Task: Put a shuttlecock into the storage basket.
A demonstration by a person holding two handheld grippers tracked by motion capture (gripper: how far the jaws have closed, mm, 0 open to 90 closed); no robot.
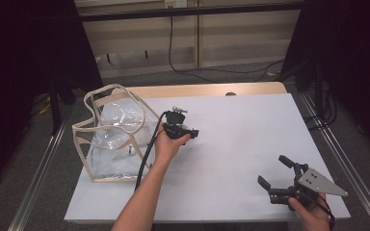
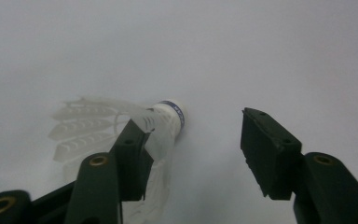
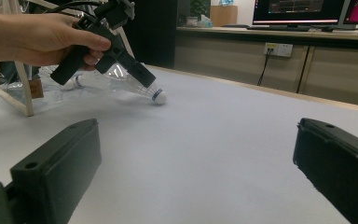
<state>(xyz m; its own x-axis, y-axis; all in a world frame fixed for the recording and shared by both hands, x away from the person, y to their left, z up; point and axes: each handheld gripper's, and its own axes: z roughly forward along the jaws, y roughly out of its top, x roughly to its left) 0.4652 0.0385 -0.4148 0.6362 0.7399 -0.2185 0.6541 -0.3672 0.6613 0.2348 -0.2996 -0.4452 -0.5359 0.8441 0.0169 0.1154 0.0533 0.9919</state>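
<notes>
high view: white table (image 1: 250, 144), grey floor, dark curtains; both grippers' jaws apart, shuttlecock (image 2: 161, 123) unclamped.

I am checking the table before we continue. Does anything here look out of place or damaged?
Nothing looks damaged. One shuttlecock lies on its side on the white table, between the open jaws of the left tool. The clear bag stands upright with its soft sides crumpled, which seems normal.

Three cameras, one table (image 1: 241, 144)

One looks down from above; each gripper camera peers close along its own jaws, both catching the shuttlecock (image 2: 163, 123) by the left gripper (image 3: 142, 77).
</notes>
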